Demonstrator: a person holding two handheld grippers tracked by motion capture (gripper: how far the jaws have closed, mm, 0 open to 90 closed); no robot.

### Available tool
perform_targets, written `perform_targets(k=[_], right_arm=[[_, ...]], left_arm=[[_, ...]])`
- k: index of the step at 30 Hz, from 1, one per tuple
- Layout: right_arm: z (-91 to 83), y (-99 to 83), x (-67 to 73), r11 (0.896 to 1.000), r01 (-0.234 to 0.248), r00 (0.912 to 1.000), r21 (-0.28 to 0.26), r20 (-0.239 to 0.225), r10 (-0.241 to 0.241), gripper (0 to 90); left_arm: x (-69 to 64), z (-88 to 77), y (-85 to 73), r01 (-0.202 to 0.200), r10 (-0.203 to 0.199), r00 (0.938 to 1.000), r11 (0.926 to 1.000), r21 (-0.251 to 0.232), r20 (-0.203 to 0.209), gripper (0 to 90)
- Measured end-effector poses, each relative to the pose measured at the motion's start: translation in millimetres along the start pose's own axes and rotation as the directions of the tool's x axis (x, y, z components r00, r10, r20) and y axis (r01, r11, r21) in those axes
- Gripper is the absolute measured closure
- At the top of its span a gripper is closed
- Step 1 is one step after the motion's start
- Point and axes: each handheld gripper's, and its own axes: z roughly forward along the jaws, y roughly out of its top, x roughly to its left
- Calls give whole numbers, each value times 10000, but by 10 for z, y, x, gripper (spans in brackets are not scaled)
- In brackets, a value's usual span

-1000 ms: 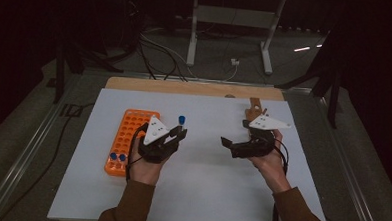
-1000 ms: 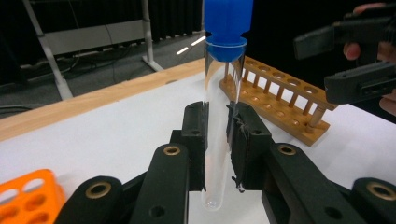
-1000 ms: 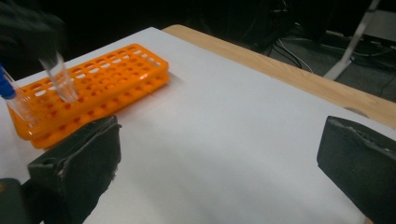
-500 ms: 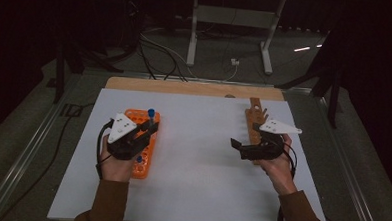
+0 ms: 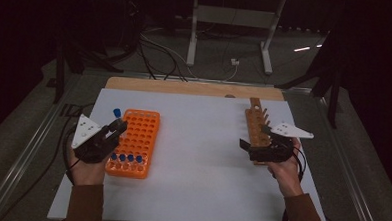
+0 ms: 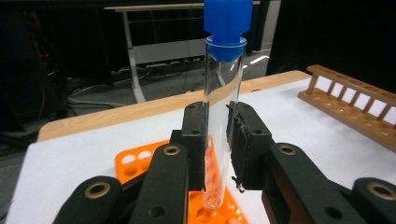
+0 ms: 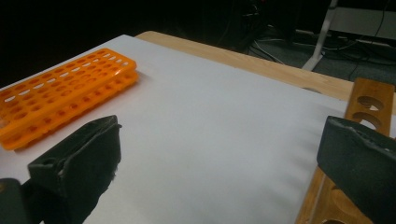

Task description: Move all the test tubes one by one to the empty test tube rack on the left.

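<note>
White board under dim light carries your work. Your left gripper [image 6: 215, 154], pinching the blue-capped tube [image 6: 223, 93] upright, has swung in a second from the board's centre out to 9 o'clock and now hangs over the orange rack [image 5: 133, 142], just behind its near row of capped tubes. You look about to seat it. Your right gripper [image 5: 252, 146] waits spread by the wooden rack [image 5: 255, 123] at 3 o'clock.

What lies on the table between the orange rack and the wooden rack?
Nothing: the high view shows bare white table between the orange rack and wooden rack.
</note>
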Motion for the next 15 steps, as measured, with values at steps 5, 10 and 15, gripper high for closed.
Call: perform_targets(k=[5, 10, 15], right_arm=[[-30, -24, -33, 10000, -60, 10000, -56, 78, 60, 0], [-60, -66, -52, 9999, -112, 9998, 6, 140, 111, 0], [-100, -103, -75, 9998, -189, 9995, -29, 232, 190, 0]], left_arm=[[81, -76, -128, 94, -92, 9998, 9999, 125, -177, 780], [139, -146, -235, 223, -218, 9989, 9997, 115, -411, 780], [175, -203, -331, 252, -242, 9977, 9996, 148, -639, 780]])
